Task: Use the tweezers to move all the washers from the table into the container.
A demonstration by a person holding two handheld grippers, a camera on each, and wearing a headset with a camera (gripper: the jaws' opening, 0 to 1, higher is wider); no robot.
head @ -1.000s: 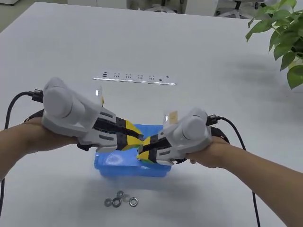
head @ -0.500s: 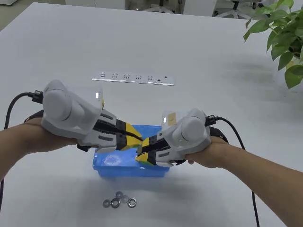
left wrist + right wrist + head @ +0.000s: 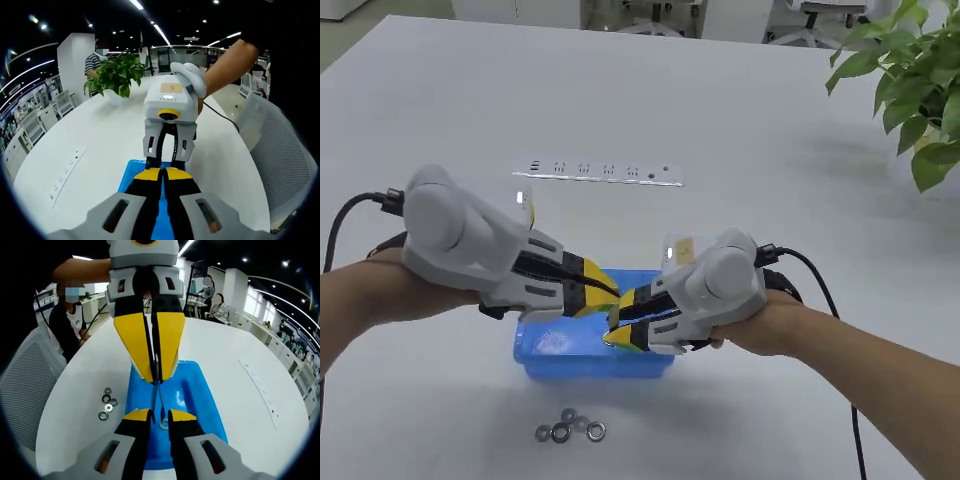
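Note:
My left gripper [image 3: 610, 295] and right gripper [image 3: 618, 322] meet nose to nose over the blue container [image 3: 590, 362]. In the right gripper view the left gripper [image 3: 155, 380] comes down from the top, shut on thin metal tweezers [image 3: 156, 395]. The tweezer legs run down between the jaws of my right gripper [image 3: 160, 415], which stand closed in on them. One washer [image 3: 164, 425] sits at the tweezer tips over the container floor [image 3: 200, 390]. Several loose washers [image 3: 570, 428] lie on the table just in front of the container.
A white power strip [image 3: 595, 172] lies flat on the table behind the container. A leafy plant [image 3: 910, 80] stands at the far right. Cables trail from both grippers, and a mesh chair [image 3: 20, 390] stands beside the table.
The head camera has tipped slightly. Both grippers stay together over the container and the loose washers have not moved.

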